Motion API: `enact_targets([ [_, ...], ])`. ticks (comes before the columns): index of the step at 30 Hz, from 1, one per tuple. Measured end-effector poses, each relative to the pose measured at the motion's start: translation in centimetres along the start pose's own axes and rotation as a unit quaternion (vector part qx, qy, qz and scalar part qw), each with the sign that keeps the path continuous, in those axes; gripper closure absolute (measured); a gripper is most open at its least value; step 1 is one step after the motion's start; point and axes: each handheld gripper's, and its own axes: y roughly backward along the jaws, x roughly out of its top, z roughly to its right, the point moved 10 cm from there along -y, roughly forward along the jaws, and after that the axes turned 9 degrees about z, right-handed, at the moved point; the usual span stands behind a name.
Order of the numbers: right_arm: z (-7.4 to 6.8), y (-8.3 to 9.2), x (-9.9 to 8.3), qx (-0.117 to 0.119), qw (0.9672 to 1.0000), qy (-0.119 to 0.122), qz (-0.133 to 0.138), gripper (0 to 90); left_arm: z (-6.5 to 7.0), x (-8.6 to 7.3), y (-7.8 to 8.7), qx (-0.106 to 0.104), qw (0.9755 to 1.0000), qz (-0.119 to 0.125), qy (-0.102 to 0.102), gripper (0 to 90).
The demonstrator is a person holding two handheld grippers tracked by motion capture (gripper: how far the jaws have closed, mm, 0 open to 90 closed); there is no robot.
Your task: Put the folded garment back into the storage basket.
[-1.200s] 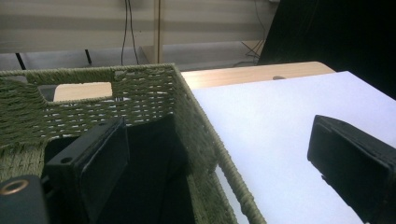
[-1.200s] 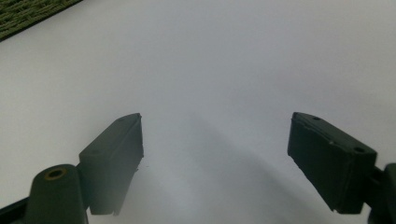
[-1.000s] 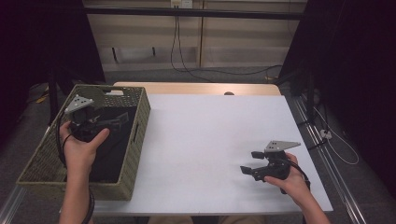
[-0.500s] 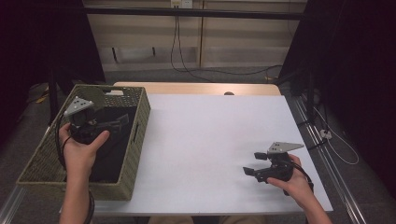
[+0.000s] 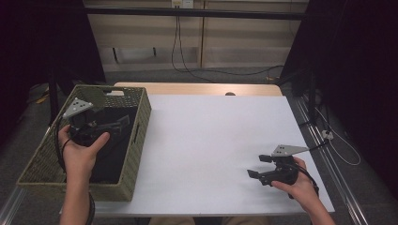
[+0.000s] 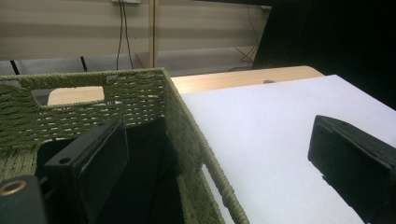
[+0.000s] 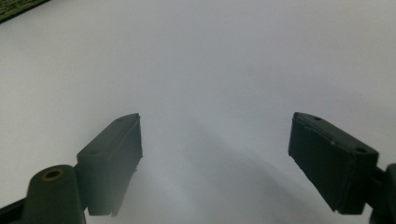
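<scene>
High view — one basket (image 5: 137, 136), two grippers.

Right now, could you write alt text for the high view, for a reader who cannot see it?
A person's left hand holds a black two-jaw gripper over a green woven basket at the left edge of a white table. The right hand rests another black gripper, jaws open and holding nothing, on the table's near right corner.

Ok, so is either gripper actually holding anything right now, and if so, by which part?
Nothing is held. The left gripper stands open at the woven basket, one jaw on each side of its wall. The right gripper is open over the table.
</scene>
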Motion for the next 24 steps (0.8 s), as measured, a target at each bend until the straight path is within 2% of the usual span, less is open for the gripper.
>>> enact_targets([
  [11, 0.13, 0.29, -0.53, -0.004, 1.0000, 0.002, -0.005, 16.5, -0.15, 0.07, 0.45, 0.003, 1.0000, 0.004, 0.000, 5.3],
  [24, 0.33, 0.89, -0.98, -0.011, 0.9999, 0.003, -0.007, 16.2, 0.35, 0.09, 0.43, -0.004, 1.0000, 0.004, -0.003, 5.3],
])
